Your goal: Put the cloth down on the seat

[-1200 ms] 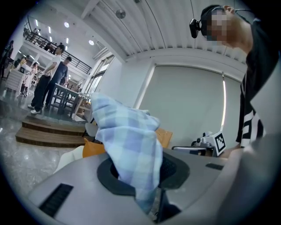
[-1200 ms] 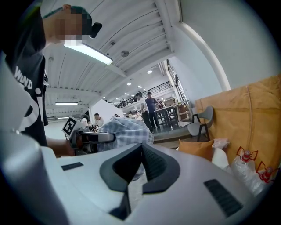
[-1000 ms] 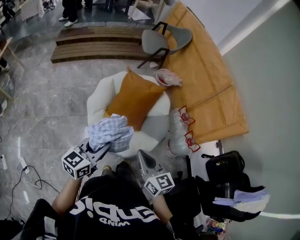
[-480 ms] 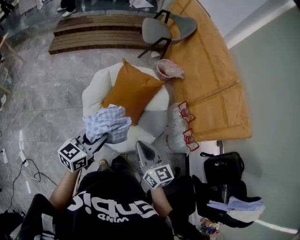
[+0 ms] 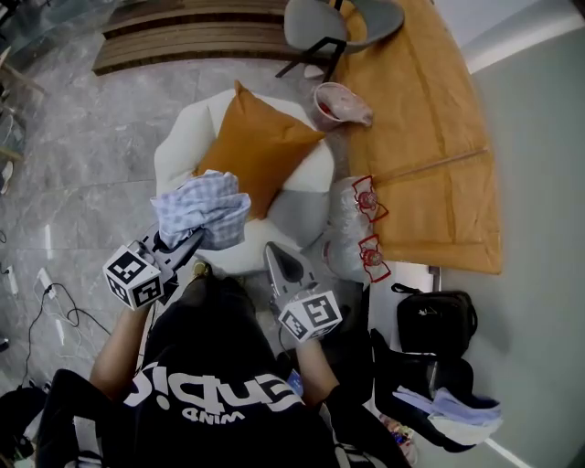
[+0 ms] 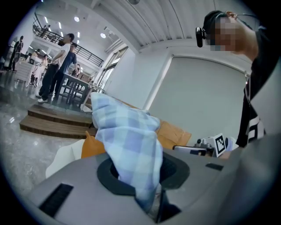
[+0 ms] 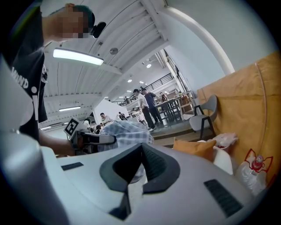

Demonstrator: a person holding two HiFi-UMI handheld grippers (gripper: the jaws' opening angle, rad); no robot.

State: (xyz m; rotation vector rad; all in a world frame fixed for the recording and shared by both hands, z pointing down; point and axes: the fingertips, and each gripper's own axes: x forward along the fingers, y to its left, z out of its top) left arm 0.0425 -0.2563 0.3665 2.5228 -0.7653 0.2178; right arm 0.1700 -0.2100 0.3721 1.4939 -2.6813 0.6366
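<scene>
A blue-and-white checked cloth is bunched in my left gripper, which is shut on it. It hangs over the near edge of the white round seat. An orange cushion lies across that seat. In the left gripper view the cloth rises out of the jaws of the left gripper and hides much of what lies beyond. My right gripper is to the right of the cloth, close to my body, shut and empty. The right gripper view shows the cloth beyond the right gripper.
A table under an orange-brown cover runs along the right, with a grey chair at its far end. A pink-filled bowl and clear bottles sit beside the seat. A black bag is at the right, wooden steps beyond.
My left gripper has carried the cloth a little forward and left, toward the seat, still holding it. The right gripper has kept its place relative to my body.
</scene>
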